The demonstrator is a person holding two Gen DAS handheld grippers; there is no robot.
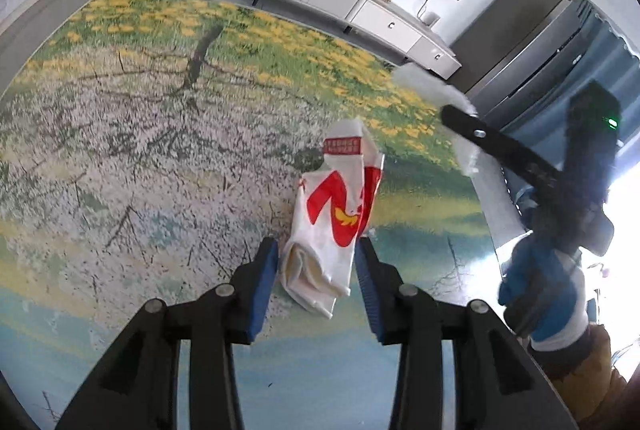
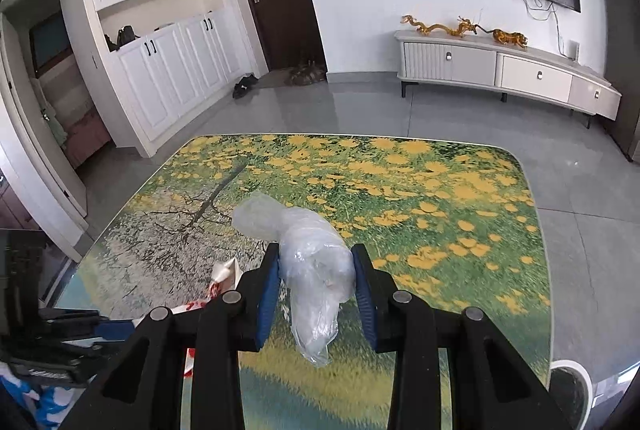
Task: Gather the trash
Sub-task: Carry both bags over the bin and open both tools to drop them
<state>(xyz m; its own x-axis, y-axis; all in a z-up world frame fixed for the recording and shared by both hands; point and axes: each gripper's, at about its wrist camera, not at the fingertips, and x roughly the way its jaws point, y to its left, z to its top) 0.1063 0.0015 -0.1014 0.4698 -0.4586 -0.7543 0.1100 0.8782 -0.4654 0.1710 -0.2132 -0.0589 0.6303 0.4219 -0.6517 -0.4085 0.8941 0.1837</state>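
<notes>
Two hand-held grippers work the flower-printed surface (image 2: 460, 190): the right hand-held gripper (image 2: 316, 270) clamps a crumpled clear plastic bag (image 2: 312, 262); the left hand-held gripper (image 1: 316, 262), jaws apart, straddles a red-and-white paper wrapper (image 1: 332, 214) lying mid-surface, and should close squarely.

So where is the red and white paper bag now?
In the left wrist view, the red and white paper bag lies on the flower-print table, between the open left jaws.

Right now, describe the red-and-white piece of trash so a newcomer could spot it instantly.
Start at the table with the yellow-flower meadow print. The paper wrapper lies on it between the left gripper's open jaws. It is flat, opaque white with bold red markings, unlike the crumpled clear plastic bag clamped in the right gripper.
</notes>
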